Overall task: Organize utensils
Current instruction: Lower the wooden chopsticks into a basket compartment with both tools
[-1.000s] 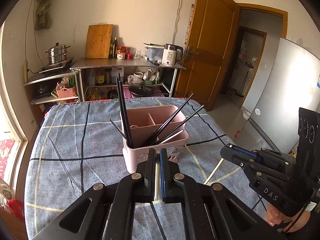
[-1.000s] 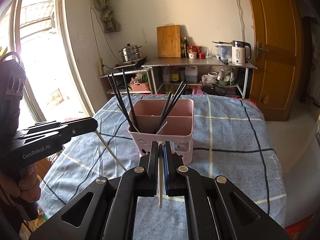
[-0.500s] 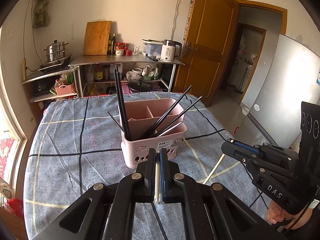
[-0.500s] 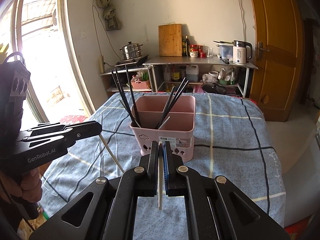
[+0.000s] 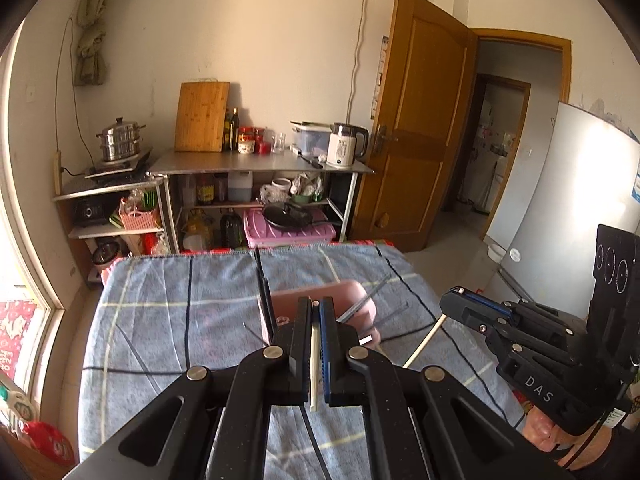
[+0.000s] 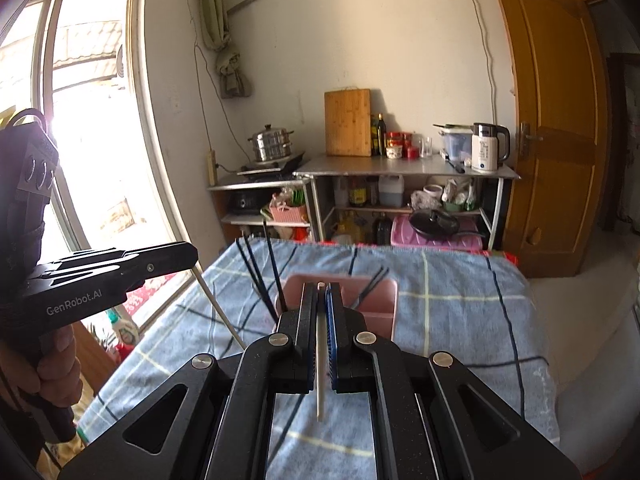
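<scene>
The left gripper has its jaws pinched narrow on a pale chopstick, which runs straight back between the pads. In the right wrist view that same stick slants down from the left jaws toward the left edge of the table. The right gripper is clamped the same way on a second pale chopstick, its tail hanging below the pads.

The pink caddy stands near the middle of the table on the blue checked cloth. Dark chopsticks lean out of its left compartment and more out of the right one. Both grippers sit just on the near side of the caddy, above its rim as far as these views show.

The step in hand looks like carrying the two pale sticks to the caddy. To do it well:

- Keep each grip firm; a thin, smooth stick will likely swivel in the pads.
- Tip each stick nearer upright before lowering.
- Pick a gap clear of the leaning dark sticks, which could deflect a tip or be knocked out.
- Let go only once the tip is well inside a compartment.
- The caddy is probably light, so avoid nudging its wall.
</scene>
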